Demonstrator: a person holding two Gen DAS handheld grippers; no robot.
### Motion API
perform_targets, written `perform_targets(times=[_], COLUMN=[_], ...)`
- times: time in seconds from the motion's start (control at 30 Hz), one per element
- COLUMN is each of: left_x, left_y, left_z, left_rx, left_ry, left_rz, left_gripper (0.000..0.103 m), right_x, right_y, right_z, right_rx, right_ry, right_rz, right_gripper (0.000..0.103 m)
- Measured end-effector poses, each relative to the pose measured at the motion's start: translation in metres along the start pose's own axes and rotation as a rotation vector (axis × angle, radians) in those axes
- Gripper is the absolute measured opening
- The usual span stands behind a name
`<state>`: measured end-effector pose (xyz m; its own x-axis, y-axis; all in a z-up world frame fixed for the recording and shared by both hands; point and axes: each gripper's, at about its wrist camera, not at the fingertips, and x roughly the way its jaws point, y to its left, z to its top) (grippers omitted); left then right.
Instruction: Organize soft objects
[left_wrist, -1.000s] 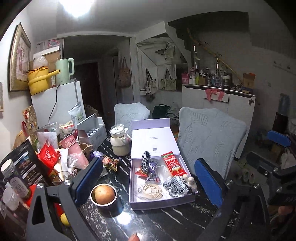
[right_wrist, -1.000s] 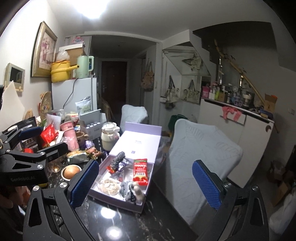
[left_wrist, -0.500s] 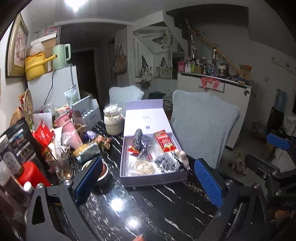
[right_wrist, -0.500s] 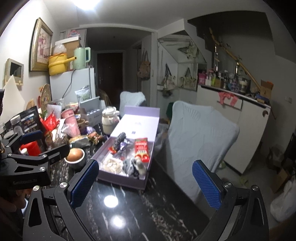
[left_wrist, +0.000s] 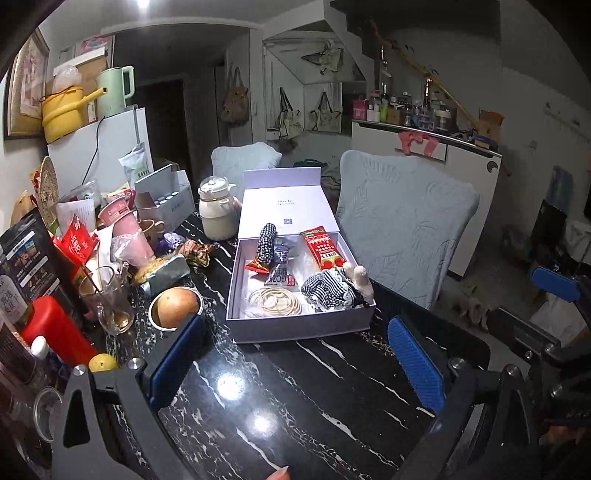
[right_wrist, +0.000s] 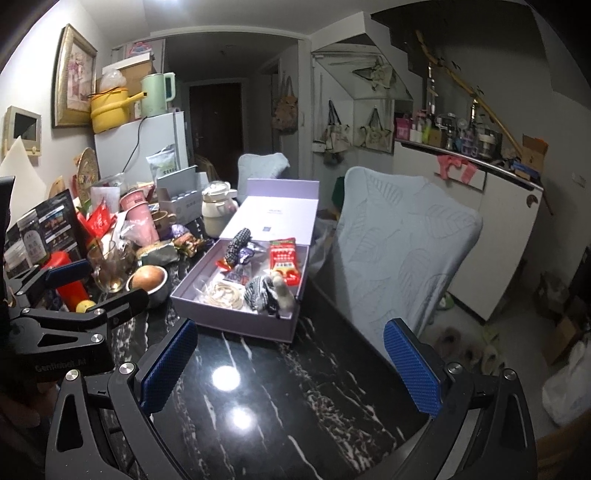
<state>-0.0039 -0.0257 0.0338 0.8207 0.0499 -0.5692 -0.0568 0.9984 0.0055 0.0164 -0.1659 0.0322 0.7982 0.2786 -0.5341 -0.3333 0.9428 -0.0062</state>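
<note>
A: Where are the soft things sitting?

B: Inside the open lavender box on the black marble table: a checked scrunchie, a striped one, and a packet reading "GOZKI".

A: And the grippers?

B: The left gripper and the right gripper are both hovering short of the box, fingers spread wide, holding nothing. The left one's body is showing "GenRobot.AI".

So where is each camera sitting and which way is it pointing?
Left wrist: on the left gripper, above the black table, facing the open gift box; its open jaws and a fingertip show.
Right wrist: on the right gripper, facing the same box from further right; its open jaws show, left gripper alongside.
Shared: box, table, chair.
</note>
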Motion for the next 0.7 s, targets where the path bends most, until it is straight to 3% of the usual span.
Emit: perform_targets(times=[0.7], left_x=[0.0031], left_y=[-0.0038], left_z=[0.0005], left_rx=[0.024], left_ry=[0.013], left_rz=[0.008], left_gripper=[0.101], right_x=[0.0062], right_y=[-0.0097], right_z=[-0.0022], right_rx=[0.009], right_ry=[0.03], right_rz=[-0.005], right_gripper=[0.102])
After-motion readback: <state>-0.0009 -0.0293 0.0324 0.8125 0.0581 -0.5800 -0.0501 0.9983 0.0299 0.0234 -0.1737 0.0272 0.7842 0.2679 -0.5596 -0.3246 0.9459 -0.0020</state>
